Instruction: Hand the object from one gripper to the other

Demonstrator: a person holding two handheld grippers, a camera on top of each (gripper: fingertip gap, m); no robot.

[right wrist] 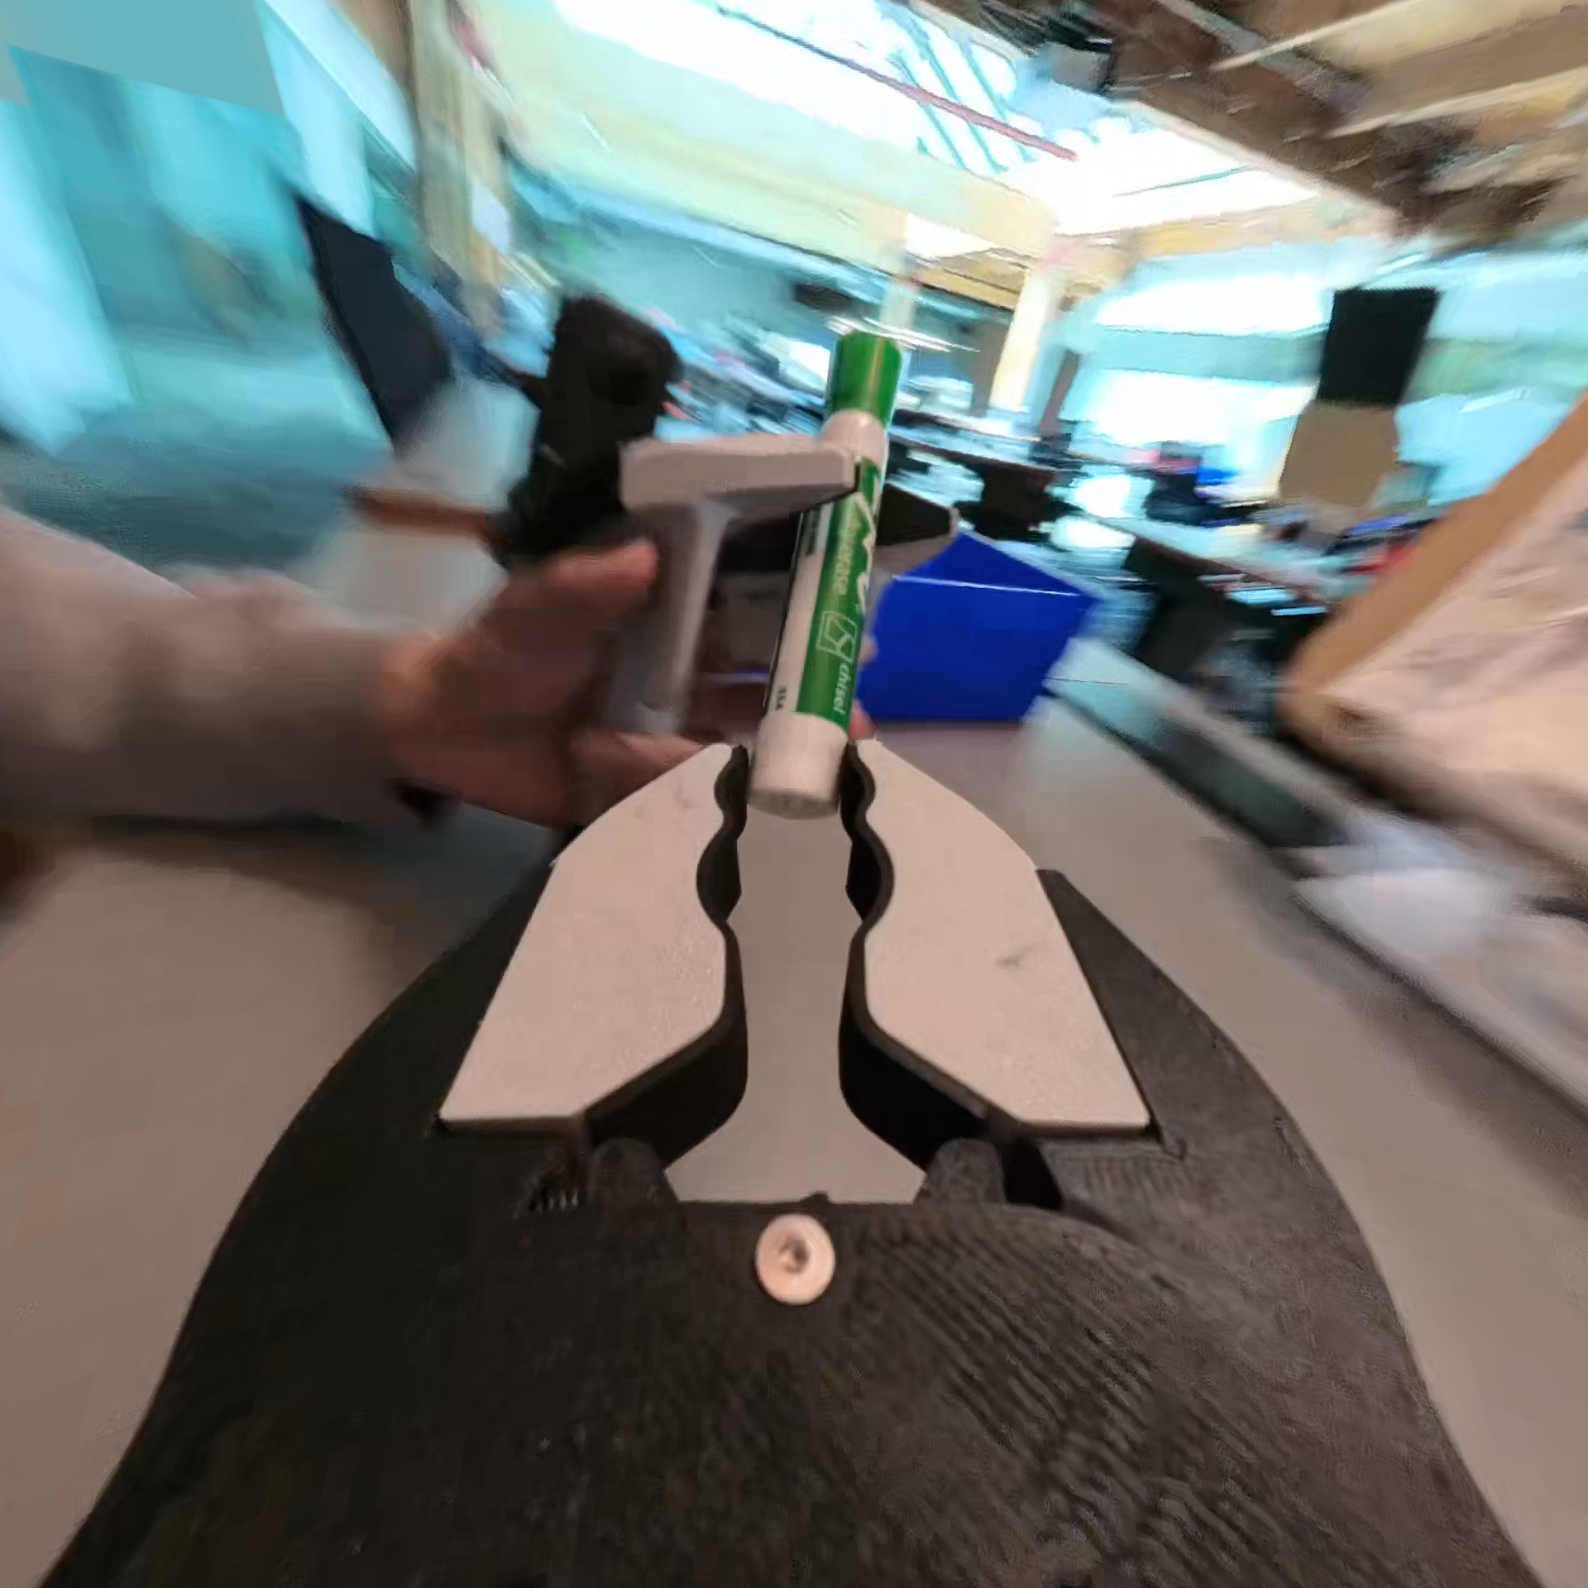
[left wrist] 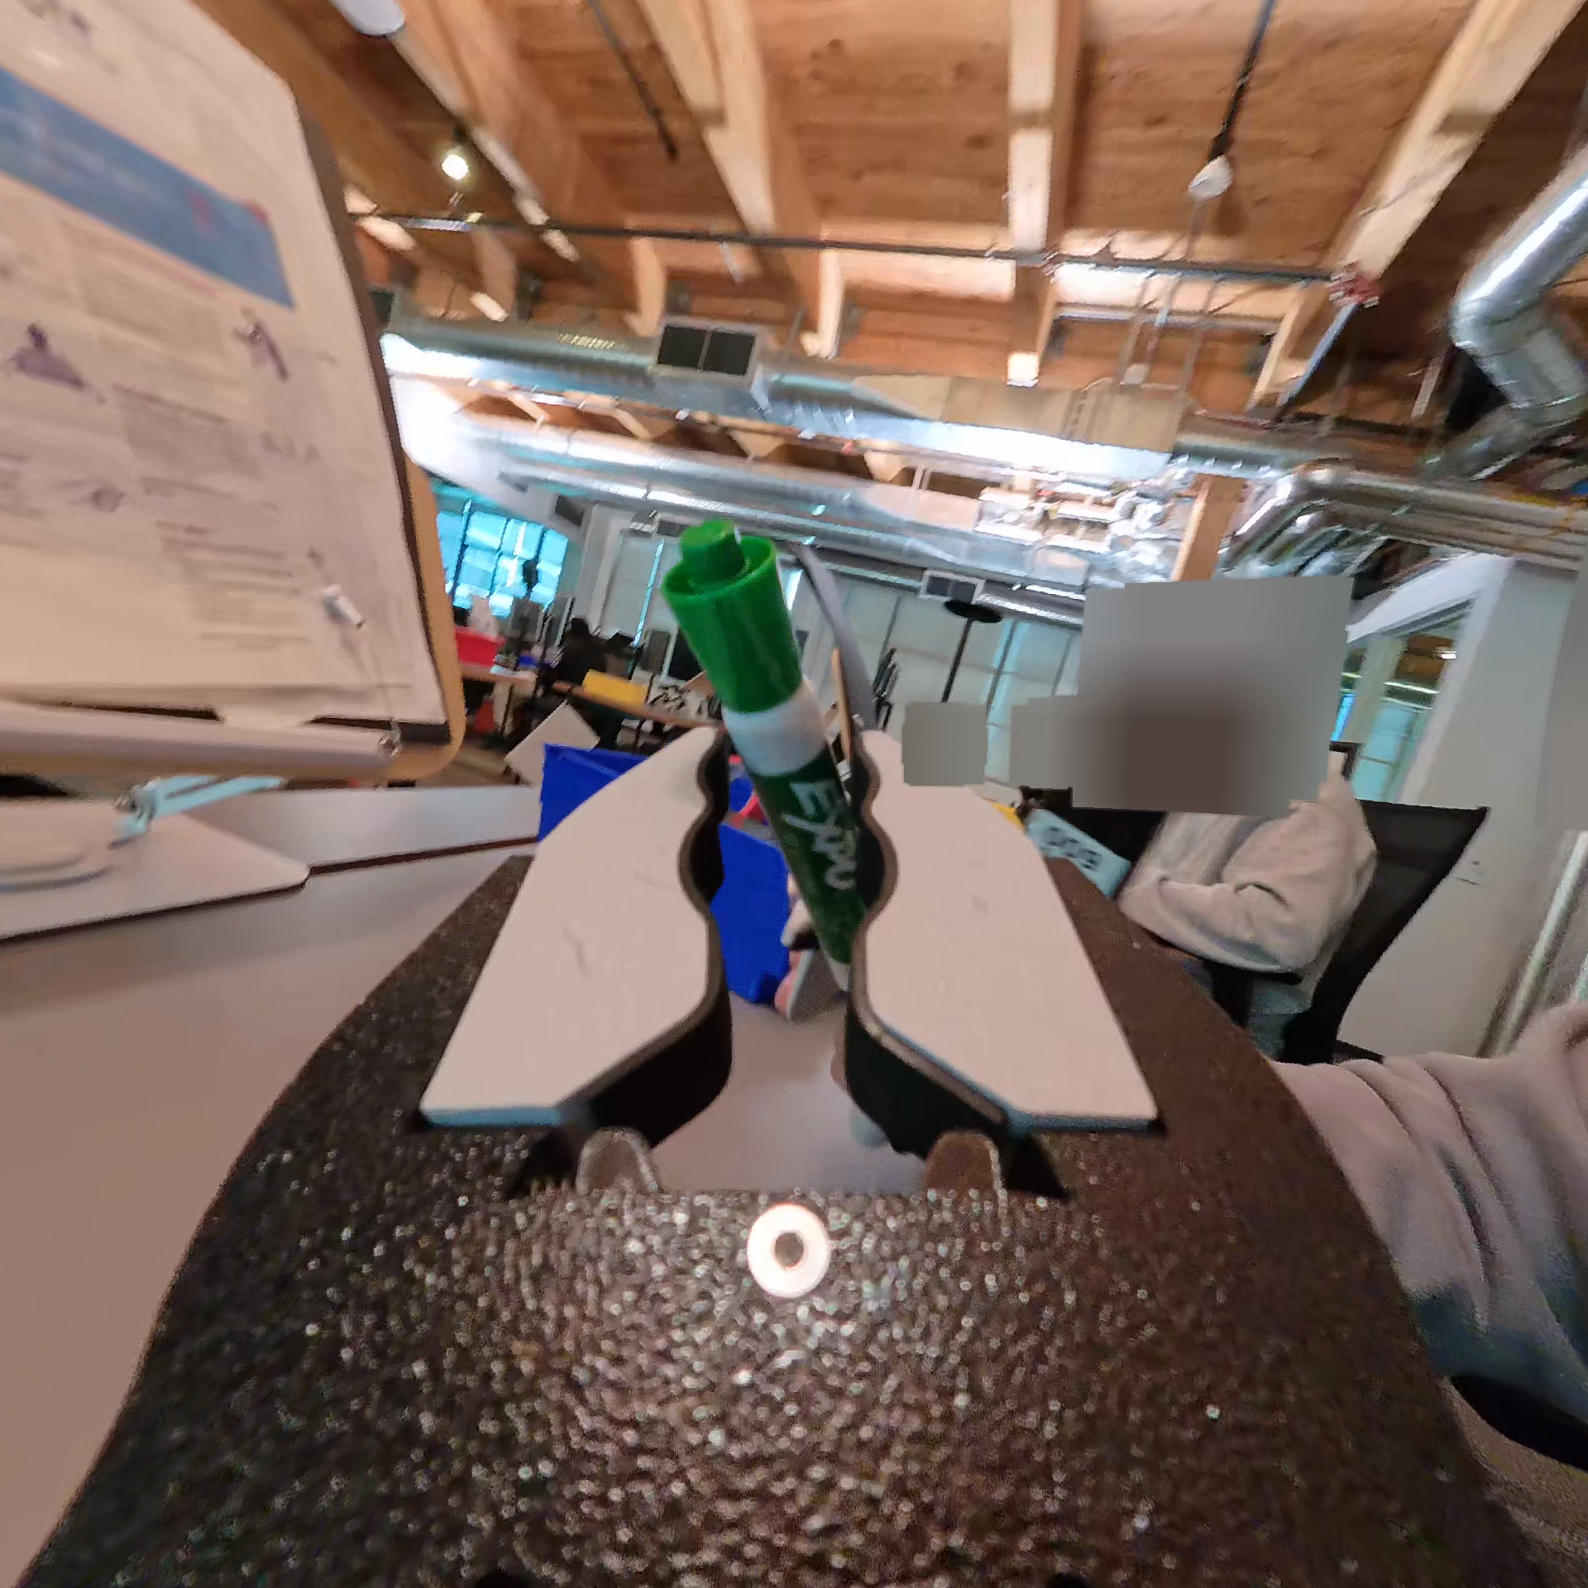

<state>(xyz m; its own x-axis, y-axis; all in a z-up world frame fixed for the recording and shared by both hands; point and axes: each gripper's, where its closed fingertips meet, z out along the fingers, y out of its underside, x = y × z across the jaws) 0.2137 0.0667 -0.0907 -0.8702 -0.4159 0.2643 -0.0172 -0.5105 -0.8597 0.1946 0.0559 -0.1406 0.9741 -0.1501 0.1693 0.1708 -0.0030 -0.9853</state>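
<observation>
The green marker (left wrist: 778, 756) stands tilted in the air above the worktop (left wrist: 172, 1074), cap end up. The left tool (left wrist: 789, 773) is open: a clear gap separates the marker from one finger, and the barrel lies against the other finger (left wrist: 945, 928). The right tool (right wrist: 789, 773) is closed on the marker's white lower end (right wrist: 795, 773). In the right wrist view the left tool's grey fingers (right wrist: 739, 473) meet the barrel just below the cap. A blue bin (right wrist: 962, 644) stands beyond the far edge

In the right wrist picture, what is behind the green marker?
Behind the green marker stands a blue bin, and farther back are blurred desks. The marker hides the bin's left edge and part of the left gripper.
</observation>
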